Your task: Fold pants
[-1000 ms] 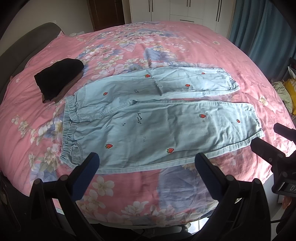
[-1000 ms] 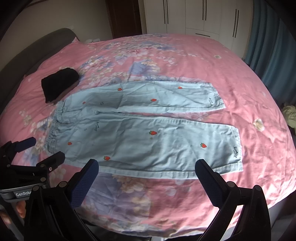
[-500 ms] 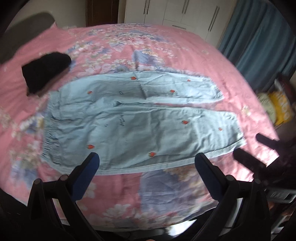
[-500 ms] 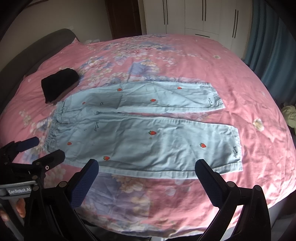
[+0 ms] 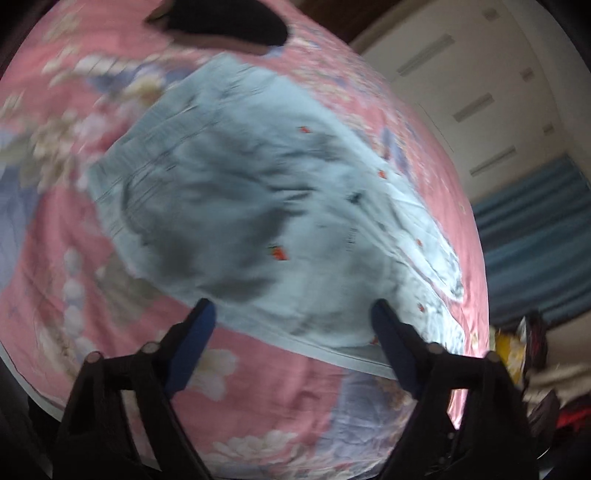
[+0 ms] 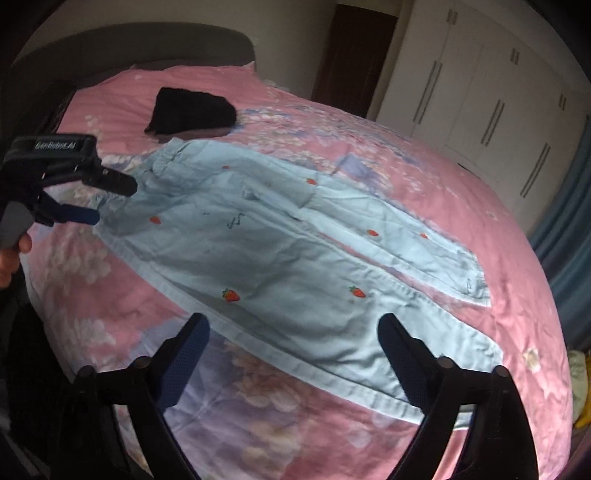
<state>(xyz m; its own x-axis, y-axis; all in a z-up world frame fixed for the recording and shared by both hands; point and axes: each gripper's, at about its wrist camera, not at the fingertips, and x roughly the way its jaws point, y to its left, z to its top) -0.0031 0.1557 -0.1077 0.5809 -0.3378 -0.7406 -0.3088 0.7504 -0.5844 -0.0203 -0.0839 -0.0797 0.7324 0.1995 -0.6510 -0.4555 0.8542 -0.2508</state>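
From the left wrist, the picture is smeared. The left gripper (image 5: 291,321) has its jaws closing but spread wide, nothing pinched; only the near hem of the pants (image 5: 258,206) shows in the gap, and whether the tips touch cloth I cannot tell. The pants lie flat on the pink floral bedspread (image 5: 258,387), waistband toward the black garment (image 5: 225,18).

From the right wrist, the right gripper (image 6: 293,339) is likewise closing yet wide, empty, hovering by the near leg's lower edge. The left gripper (image 6: 99,199) hangs just beside the waistband (a hand (image 6: 9,258) shows behind it).

Risks, as I judge them: jaws closing early could miss the denim or nip the bedspread along with it; pinching only the top layer would let the leg sag and the fold go crooked.
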